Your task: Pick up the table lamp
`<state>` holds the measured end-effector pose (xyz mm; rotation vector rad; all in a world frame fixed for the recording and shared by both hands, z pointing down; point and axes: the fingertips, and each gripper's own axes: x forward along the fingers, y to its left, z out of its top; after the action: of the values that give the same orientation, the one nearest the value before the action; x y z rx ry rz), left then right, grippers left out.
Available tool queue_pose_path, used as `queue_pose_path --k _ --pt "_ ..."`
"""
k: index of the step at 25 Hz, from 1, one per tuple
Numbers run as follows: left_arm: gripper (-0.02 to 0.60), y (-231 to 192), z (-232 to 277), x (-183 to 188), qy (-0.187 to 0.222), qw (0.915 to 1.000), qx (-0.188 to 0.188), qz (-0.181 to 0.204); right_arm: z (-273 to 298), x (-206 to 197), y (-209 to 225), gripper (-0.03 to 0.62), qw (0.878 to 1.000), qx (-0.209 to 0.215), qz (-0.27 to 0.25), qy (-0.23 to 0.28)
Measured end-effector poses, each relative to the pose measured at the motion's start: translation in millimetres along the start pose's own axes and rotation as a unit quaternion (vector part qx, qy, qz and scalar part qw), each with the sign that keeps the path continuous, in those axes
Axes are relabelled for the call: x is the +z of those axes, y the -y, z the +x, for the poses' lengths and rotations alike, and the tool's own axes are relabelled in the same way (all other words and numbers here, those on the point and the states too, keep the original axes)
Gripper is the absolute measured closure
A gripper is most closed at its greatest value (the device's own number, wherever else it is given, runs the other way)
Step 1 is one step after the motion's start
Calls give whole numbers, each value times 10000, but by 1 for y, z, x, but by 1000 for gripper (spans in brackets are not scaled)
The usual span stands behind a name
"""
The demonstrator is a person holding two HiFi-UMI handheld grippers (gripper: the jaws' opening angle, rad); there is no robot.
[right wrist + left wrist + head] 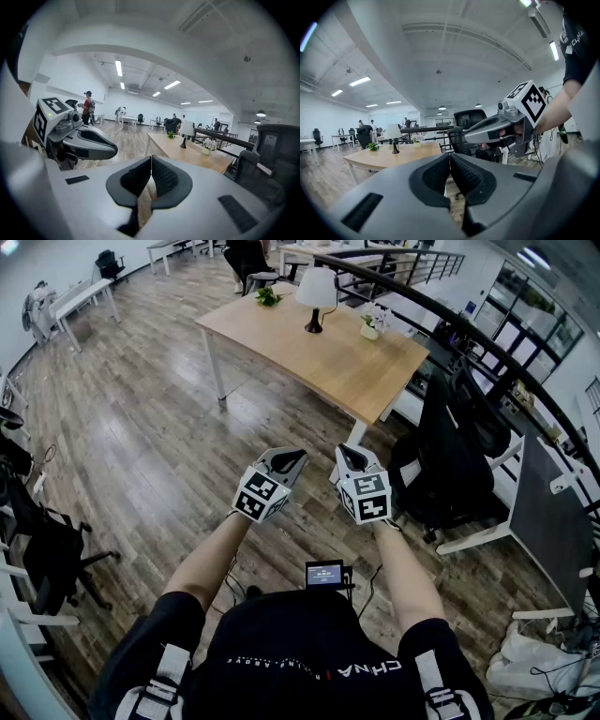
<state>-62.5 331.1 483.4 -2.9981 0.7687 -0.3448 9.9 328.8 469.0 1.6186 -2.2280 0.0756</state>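
The table lamp (317, 293), white shade on a dark stem and base, stands upright near the far edge of a light wooden table (309, 357). It also shows small in the left gripper view as the lamp (394, 136) and in the right gripper view as the lamp (186, 131). My left gripper (292, 458) and right gripper (348, 457) hover side by side over the floor, well short of the table. Both are shut with nothing between the pads. Each shows in the other's view: the right gripper (471, 135), the left gripper (112, 151).
A small green plant (268, 297) and a white pot of flowers (370, 328) flank the lamp on the table. Black office chairs (459, 442) stand to the right of the table. A dark curved railing (441, 310) runs behind it. Wooden floor (141, 446) lies to the left.
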Motion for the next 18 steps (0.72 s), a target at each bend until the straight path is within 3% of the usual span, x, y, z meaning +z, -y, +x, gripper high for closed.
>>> queue_pose_path --k 6,12,18 --pt "561 -9 4 3 51 9999 146 19 6 7 -2 562 9999 65 -94 56" --pt "561 -10 3 -1 118 9996 180 -201 9 1 -4 562 9999 91 -21 37" --pt "561 -10 0 -9 -16 9997 198 -167 12 -3 -10 562 9998 221 21 -2"
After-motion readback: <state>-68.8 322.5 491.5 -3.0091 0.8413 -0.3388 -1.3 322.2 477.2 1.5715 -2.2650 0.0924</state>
